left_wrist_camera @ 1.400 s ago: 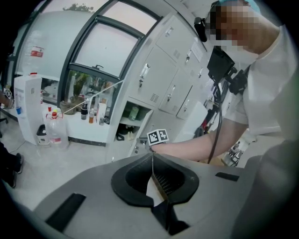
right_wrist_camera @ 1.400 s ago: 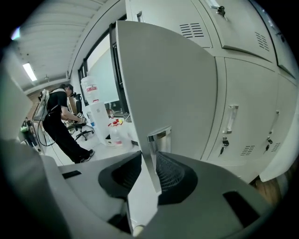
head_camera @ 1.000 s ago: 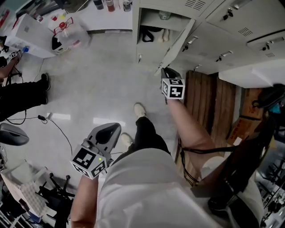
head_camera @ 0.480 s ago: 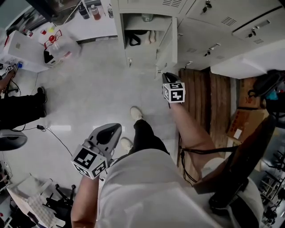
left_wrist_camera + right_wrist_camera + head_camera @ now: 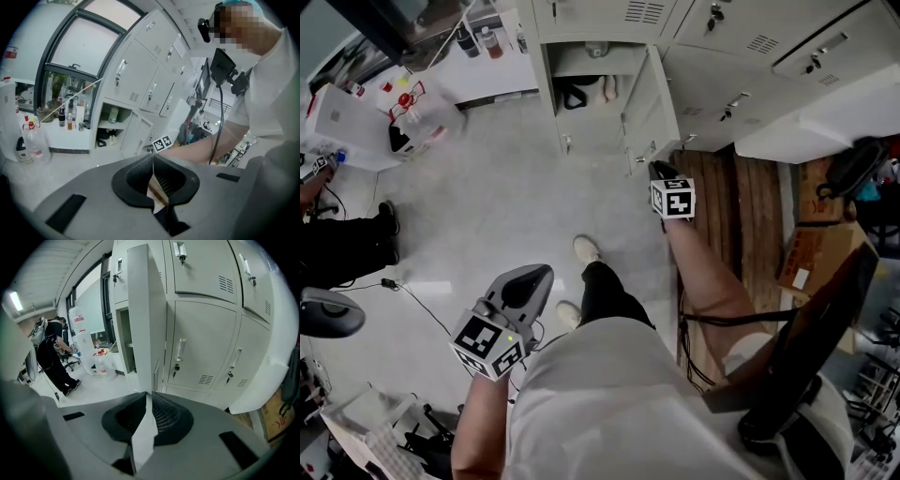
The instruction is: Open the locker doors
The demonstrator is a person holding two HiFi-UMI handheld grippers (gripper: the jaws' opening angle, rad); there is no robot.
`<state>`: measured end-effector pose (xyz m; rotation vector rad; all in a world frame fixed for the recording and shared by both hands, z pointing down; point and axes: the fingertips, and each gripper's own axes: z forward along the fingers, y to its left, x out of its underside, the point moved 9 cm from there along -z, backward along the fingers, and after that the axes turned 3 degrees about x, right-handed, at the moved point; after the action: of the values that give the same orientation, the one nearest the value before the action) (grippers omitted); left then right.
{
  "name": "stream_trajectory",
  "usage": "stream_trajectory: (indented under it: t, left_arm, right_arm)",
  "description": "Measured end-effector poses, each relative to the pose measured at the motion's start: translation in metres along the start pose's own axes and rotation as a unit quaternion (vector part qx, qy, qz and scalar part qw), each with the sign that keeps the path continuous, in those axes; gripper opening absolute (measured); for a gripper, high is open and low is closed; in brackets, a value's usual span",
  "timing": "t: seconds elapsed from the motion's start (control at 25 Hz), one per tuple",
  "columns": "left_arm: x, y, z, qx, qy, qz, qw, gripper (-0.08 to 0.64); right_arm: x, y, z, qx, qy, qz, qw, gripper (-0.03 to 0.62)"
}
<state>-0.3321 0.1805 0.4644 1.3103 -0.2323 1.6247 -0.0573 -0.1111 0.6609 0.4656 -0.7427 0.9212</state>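
Observation:
A bank of white lockers (image 5: 731,94) fills the top of the head view. One locker door (image 5: 654,108) stands swung out from its open compartment (image 5: 586,89), which has a shelf and a few small items inside. My right gripper (image 5: 658,169) is at that door's free edge. In the right gripper view the door (image 5: 145,310) runs edge-on between the jaws of the right gripper (image 5: 149,397), pinched. My left gripper (image 5: 534,277) hangs low beside my leg, far from the lockers. Seen from its own camera, the left gripper (image 5: 152,157) is shut with nothing in it.
Closed locker doors (image 5: 201,338) with handles and keys stand right of the open one. A white counter with bottles (image 5: 487,66) and a clear plastic jug (image 5: 417,122) are at upper left. A seated person (image 5: 347,244) is at left. Wooden boards (image 5: 741,206) and a cardboard box (image 5: 811,258) lie right.
The door has swung wider, from slanting across its compartment to standing straight out. My right gripper went with its edge, slightly right and down. The left gripper stayed put.

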Motion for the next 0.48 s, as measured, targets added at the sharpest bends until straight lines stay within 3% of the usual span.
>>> stream_trajectory:
  t: [0.24,0.48]
  left_arm:
    - [-0.001,-0.002,-0.022,-0.001,-0.016,0.010,0.9998,0.012]
    - [0.004,-0.019,-0.055,0.009,-0.044,0.021,0.9987,0.012]
  right_arm:
    - [-0.001,0.003,-0.012,0.015,0.000,0.001,1.000,0.037]
    - [0.010,0.032,-0.067,-0.011,-0.005,-0.017,1.000,0.037]
